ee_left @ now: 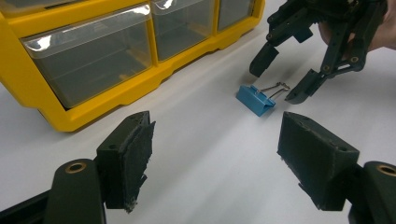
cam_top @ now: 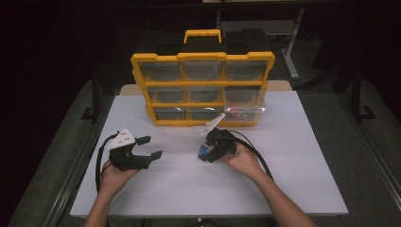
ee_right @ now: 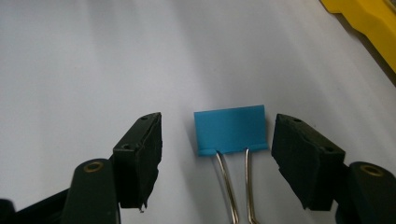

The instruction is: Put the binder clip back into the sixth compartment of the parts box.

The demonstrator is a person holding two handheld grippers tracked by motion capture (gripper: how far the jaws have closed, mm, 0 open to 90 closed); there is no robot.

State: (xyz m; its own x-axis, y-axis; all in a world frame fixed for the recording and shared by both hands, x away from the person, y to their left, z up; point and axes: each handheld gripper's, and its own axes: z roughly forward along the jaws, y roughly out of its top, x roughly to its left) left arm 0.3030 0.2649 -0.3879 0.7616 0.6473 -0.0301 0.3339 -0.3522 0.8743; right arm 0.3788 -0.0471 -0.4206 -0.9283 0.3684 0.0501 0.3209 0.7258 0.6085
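Note:
A blue binder clip (cam_top: 202, 152) with silver wire handles lies flat on the white table (cam_top: 189, 189). My right gripper (cam_top: 206, 153) points down over it, open. In the right gripper view the clip (ee_right: 231, 128) sits between the two pads with a gap on each side, its handles toward the camera. My left gripper (cam_top: 152, 146) rests at the left of the table, open and holding nothing. The left gripper view looks between its wide pads (ee_left: 130, 154) at the clip (ee_left: 254, 99) and the right gripper (ee_left: 279, 80) above it.
A yellow parts organizer (cam_top: 203, 56) with clear drawers stands upright at the back of the table. Its bottom right drawer (cam_top: 241, 112) is pulled out and holds something pink. The organizer's base (ee_right: 369, 18) lies just beyond the clip.

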